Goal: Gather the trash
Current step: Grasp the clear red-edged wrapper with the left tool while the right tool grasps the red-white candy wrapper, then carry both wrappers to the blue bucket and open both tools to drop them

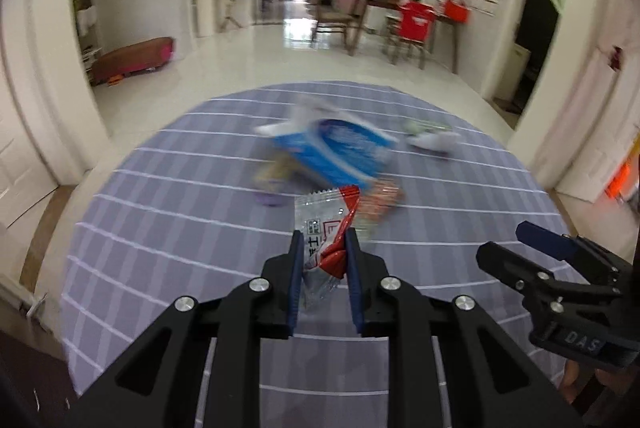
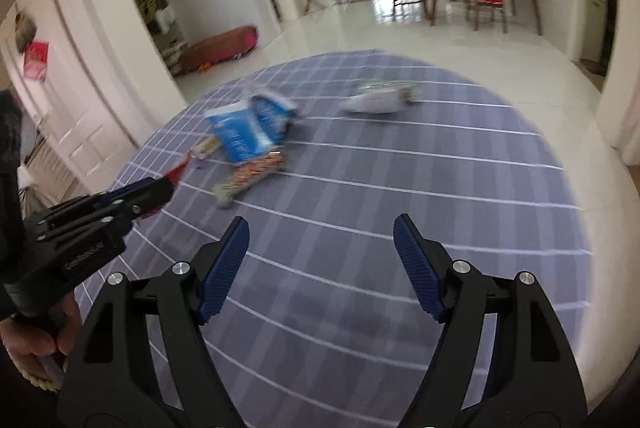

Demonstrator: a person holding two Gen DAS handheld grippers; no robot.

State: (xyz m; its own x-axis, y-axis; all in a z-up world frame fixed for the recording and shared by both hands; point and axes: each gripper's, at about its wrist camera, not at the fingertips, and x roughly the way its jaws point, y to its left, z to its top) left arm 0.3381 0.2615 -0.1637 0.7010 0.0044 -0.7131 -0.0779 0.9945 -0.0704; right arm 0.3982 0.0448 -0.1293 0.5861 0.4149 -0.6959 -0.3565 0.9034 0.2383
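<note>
At lower centre of the left wrist view, the left gripper (image 1: 322,252) is clamped on a wrapper (image 1: 326,228), lifted for collecting. The right gripper (image 2: 320,260), jaws apart, holds nothing; more trash (image 2: 244,136) lies upper left on the cloth (image 2: 440,188).

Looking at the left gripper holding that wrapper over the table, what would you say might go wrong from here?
1. The left gripper pinches only the crumpled lower part of the red and clear wrapper; thin film might slip out during a fast carry.
2. The right gripper is open and empty, while the blue carton, the patterned wrapper and the pale packet are blurred, so a reach now could miss or knock them across the checked tablecloth.
</note>
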